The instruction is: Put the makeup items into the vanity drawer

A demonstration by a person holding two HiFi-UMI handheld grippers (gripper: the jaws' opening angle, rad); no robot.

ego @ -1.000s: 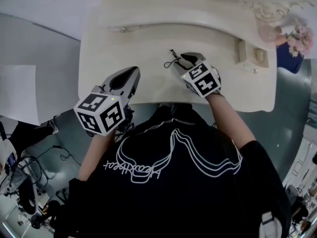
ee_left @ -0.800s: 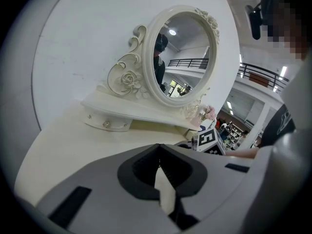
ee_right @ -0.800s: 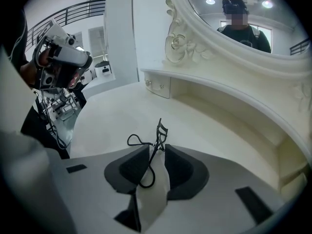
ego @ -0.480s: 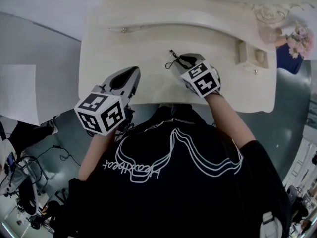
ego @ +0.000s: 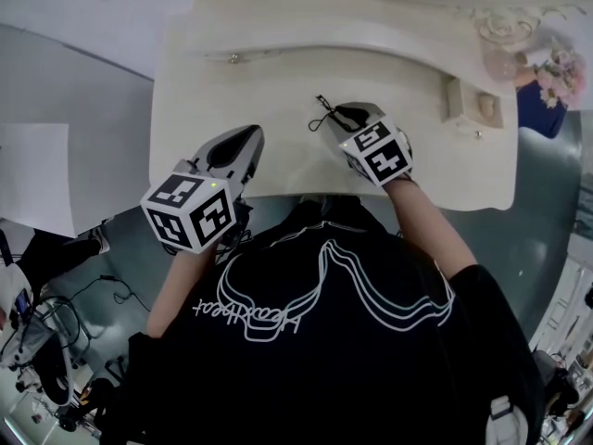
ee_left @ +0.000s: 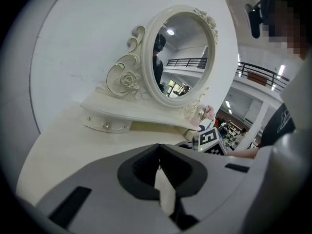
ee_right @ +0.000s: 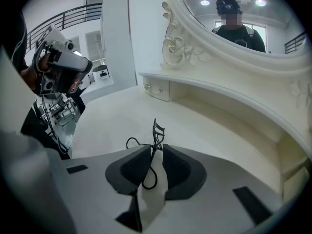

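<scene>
A black eyelash curler [ee_right: 157,130] lies on the cream vanity top [ego: 278,100]; it also shows in the head view [ego: 324,111]. My right gripper [ee_right: 157,150] points down over it with one handle loop between the jaws. The jaws have just been closing; the left pad is against the stem, and a narrow gap remains at the right pad. In the head view the right gripper [ego: 345,111] is mid-table. My left gripper [ego: 248,135] hovers at the front left, with its tips [ee_left: 158,147] shut on nothing. A small drawer [ego: 473,105] stands out at the right.
A closed drawer [ee_left: 106,125] with small knobs sits under the shelf at the left. The ornate oval mirror [ee_left: 183,57] rises behind it. A pink jar [ego: 505,61] and a blue vase of flowers [ego: 556,72] stand at the far right. The person's body is against the table's front edge.
Both grippers and the eyelash curler stay where they were; only the picture shifts very slightly.
</scene>
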